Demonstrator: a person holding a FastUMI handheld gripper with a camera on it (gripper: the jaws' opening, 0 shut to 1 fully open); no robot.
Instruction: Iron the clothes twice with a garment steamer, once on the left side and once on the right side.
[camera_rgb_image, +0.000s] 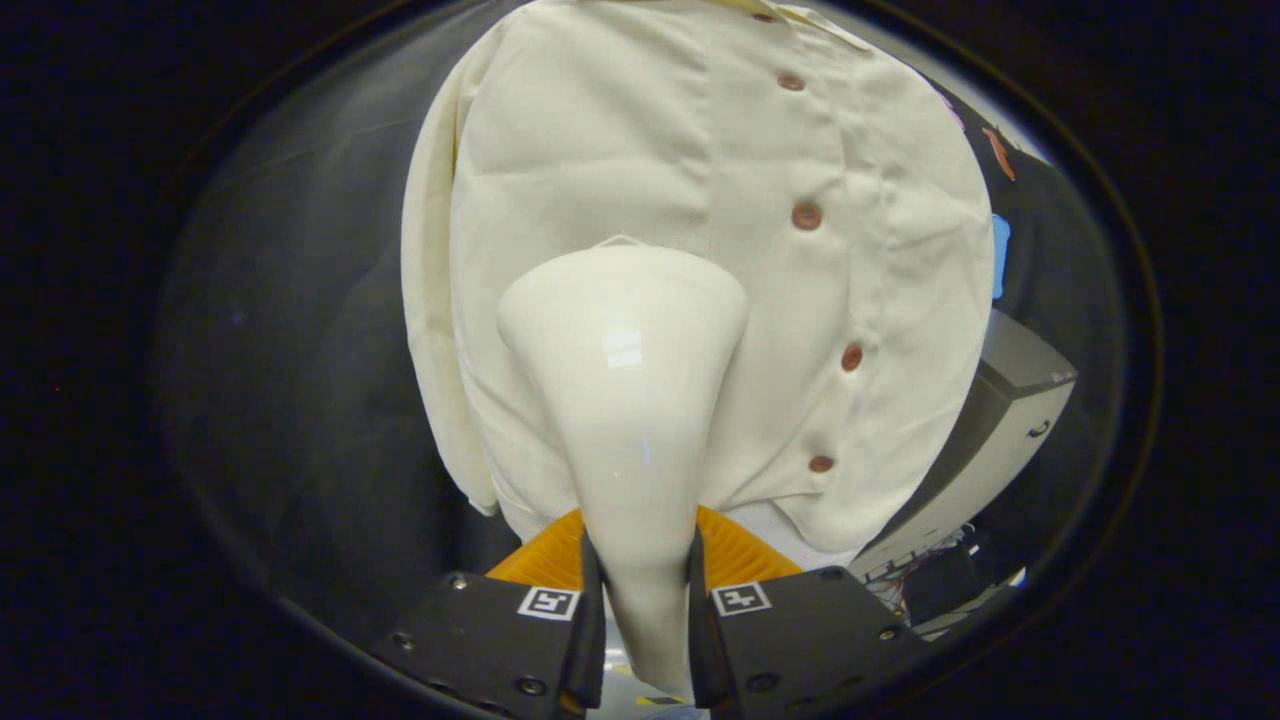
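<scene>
Gripping the glossy cream cone-shaped garment steamer (625, 400) by its narrow neck, the gripper (642, 590) has both jaws pressing it, its head against the hanging cream button-front shirt (700, 150), left of the brown buttons (806, 215).

A: Light falls evenly on the pale shirt (700, 250); a small glare patch sits on the steamer (625, 400).
B: Fisheye bends the rim, where the surroundings go dim and soft.

No readable text, brand, number or sign appeared. The only markings were two square black-and-white coded tags (548, 602), one on top of each finger of the gripper (645, 610), flanking the steamer (630, 400) handle clamped between them; they carried no letters.
</scene>
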